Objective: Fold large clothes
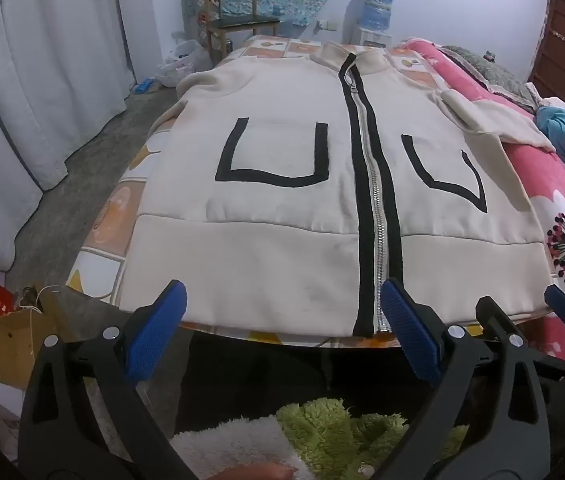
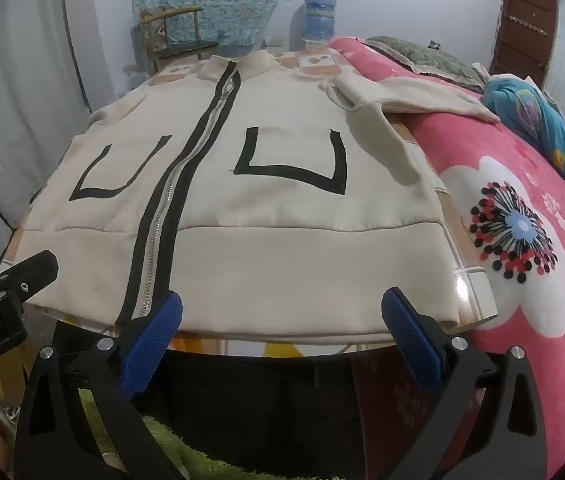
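Note:
A cream zip jacket (image 1: 282,216) (image 2: 266,208) with black pocket outlines and a black-edged silver zipper (image 1: 374,200) (image 2: 162,216) lies flat, front up, collar at the far end. Its hem reaches the near edge of the tiled board. One sleeve (image 2: 402,100) lies bent across the pink blanket at the right. My left gripper (image 1: 282,296) hovers open just before the hem, left of the zipper, with nothing between its blue pads (image 1: 154,332). My right gripper (image 2: 282,304) is open too, at the hem to the right of the zipper, empty. Each gripper shows at the edge of the other's view.
The jacket rests on a patterned board (image 1: 98,248) on a bed with a pink flowered blanket (image 2: 522,240). A wooden chair (image 1: 238,20), a water dispenser (image 1: 376,12) and a door (image 1: 562,48) stand at the back. White curtain (image 1: 42,80) and paper bags (image 1: 14,336) are at the left. Green fleece (image 1: 342,432) lies below.

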Tool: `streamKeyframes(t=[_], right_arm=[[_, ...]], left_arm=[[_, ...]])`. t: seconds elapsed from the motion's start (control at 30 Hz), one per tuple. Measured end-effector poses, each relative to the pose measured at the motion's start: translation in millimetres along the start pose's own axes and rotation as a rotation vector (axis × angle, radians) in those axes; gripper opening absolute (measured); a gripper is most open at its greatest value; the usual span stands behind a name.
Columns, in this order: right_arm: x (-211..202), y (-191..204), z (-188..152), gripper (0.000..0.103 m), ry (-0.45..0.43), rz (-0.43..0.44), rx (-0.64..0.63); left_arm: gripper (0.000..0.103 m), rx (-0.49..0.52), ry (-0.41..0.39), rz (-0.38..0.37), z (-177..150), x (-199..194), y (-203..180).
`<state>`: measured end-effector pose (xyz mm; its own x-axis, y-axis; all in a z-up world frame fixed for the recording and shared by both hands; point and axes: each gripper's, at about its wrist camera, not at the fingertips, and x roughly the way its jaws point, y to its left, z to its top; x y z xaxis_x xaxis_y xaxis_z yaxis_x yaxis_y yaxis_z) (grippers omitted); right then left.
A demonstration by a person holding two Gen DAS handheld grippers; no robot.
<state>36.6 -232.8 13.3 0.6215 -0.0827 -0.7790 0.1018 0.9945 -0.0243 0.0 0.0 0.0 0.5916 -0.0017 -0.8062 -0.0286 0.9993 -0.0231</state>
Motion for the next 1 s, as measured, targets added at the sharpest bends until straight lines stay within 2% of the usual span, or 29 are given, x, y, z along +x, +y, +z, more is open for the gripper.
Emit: streamKeyframes(t=[1.0], right_arm=[[-4.5,-4.6,1.1,0.097,-0.005,-0.010,0.001]], left_arm=[[0.094,-0.006,0.004,-0.008,-1.6,0.5,-3.1]])
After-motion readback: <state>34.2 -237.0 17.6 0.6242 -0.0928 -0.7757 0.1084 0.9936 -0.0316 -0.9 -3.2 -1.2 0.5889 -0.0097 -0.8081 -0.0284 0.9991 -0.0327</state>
